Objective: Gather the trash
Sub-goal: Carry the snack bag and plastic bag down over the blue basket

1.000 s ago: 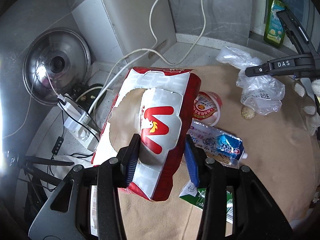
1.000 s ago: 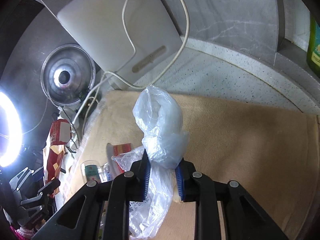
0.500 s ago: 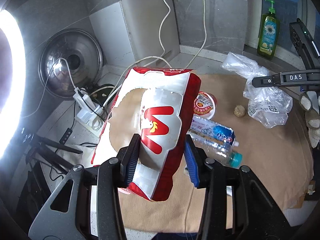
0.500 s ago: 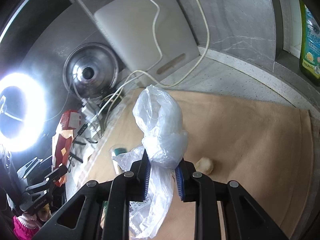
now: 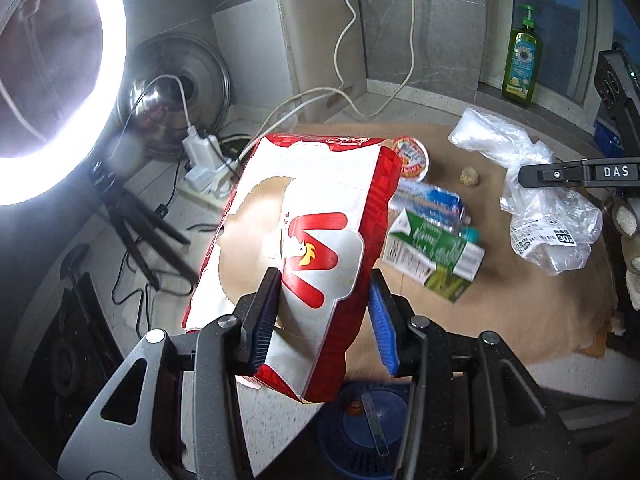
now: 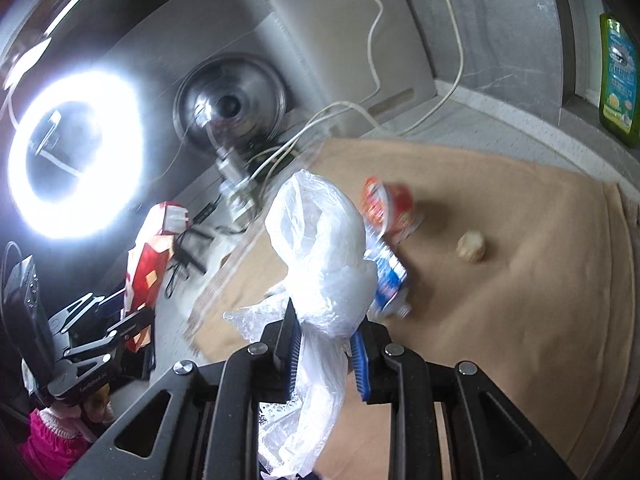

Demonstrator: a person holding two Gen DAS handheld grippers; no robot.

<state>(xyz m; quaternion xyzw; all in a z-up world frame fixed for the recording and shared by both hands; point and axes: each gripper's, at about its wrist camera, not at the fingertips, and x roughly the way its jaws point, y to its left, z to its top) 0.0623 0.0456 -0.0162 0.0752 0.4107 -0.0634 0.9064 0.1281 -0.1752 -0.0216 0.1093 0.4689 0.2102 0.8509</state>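
My left gripper (image 5: 322, 320) is shut on a torn red and white paper bag (image 5: 308, 236) and holds it up over the counter's front edge, above a blue basket (image 5: 360, 436). My right gripper (image 6: 324, 350) is shut on a crumpled clear plastic bag (image 6: 324, 248), which also shows at the right of the left wrist view (image 5: 540, 200). On the brown mat (image 5: 500, 300) lie a red-lidded cup (image 5: 410, 156), a plastic bottle with a blue label (image 5: 432, 202), a green and white carton (image 5: 436, 256) and a small beige ball (image 5: 469, 176).
A bright ring light (image 5: 52, 80) on a tripod stands at the left. A steel pot lid (image 5: 180, 92), a power strip with white cables (image 5: 204, 156) and a white board (image 5: 324, 48) are at the back. A green soap bottle (image 5: 520, 60) stands on the sill.
Both grippers have pulled back and up from the mat with their loads. The blue basket has come into view below the paper bag. The green carton now shows fully.
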